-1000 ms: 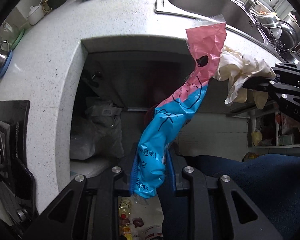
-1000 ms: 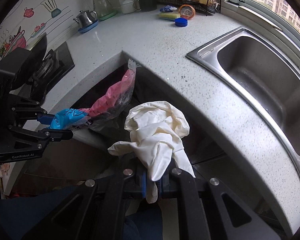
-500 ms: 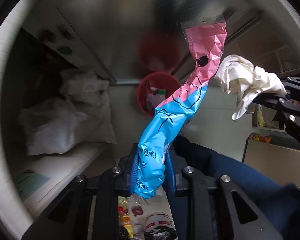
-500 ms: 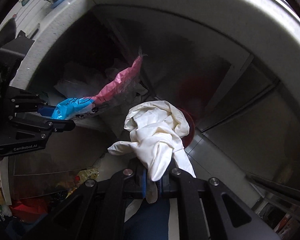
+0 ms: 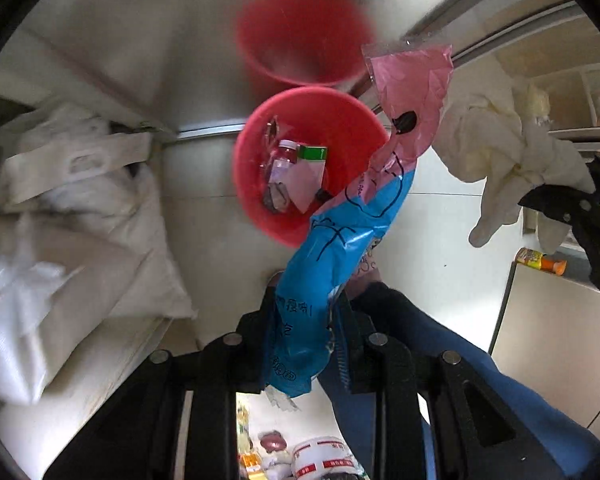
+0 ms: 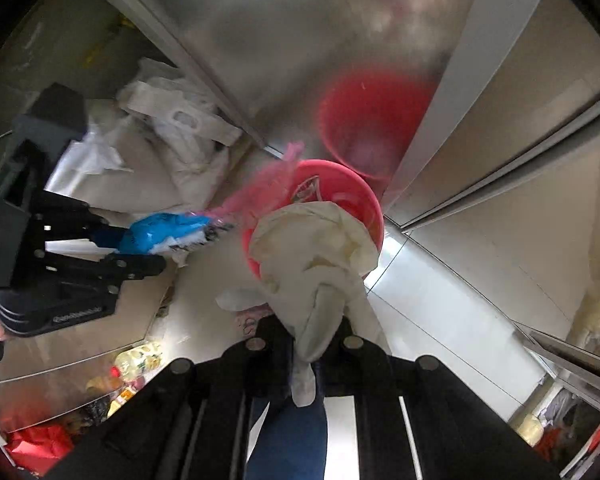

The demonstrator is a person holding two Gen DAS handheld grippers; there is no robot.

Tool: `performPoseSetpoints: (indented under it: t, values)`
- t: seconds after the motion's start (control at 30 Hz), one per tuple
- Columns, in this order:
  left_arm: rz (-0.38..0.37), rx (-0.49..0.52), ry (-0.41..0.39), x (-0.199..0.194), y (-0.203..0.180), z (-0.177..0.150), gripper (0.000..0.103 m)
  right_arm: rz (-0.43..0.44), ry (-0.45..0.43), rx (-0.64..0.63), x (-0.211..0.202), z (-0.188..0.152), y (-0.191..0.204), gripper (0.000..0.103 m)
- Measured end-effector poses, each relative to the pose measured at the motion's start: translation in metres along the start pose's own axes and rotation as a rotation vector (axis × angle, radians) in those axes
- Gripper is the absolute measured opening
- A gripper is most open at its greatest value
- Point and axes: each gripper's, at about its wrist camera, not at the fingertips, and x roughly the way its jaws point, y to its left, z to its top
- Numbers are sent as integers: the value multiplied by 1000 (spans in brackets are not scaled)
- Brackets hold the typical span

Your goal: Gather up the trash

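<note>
Above the red bin (image 5: 300, 168) on the floor, the left gripper (image 5: 304, 320) clamps a pink-and-blue wrapper (image 5: 352, 216); the right gripper (image 6: 320, 332) pinches white gloves (image 6: 316, 256). Released off-centre, the long wrapper could catch the rim and fall outside.

Bin (image 5: 260, 216) on the floor at centre, against a metal panel (image 5: 140, 60) on its far side. In the bin: a bottle (image 5: 286, 152), a carton (image 5: 310, 160), scraps. Left of the bin, bags (image 5: 72, 200) heaped on a low shelf (image 5: 112, 360). Wrapper (image 5: 340, 240) in the left tongs (image 5: 304, 316), reaching over the bin's right rim. Glove (image 6: 316, 264) in the right tongs (image 6: 320, 336), right of the wrapper, over the bin's near side. Bottles (image 6: 136, 364) at near left on the floor.
</note>
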Motion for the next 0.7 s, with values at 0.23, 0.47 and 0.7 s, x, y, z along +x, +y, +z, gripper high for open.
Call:
performPoseSetpoints:
  t: [0.23, 0.47, 0.7]
  values:
    - [4, 10, 37, 77, -1, 30, 24, 11, 16, 37, 54, 4, -11, 8]
    - [-32, -21, 54, 112, 6, 49, 58, 20, 43, 36, 80, -4, -36, 8]
    - [-67, -58, 50, 109, 12, 50, 83, 12, 53, 30, 85, 7, -43, 8]
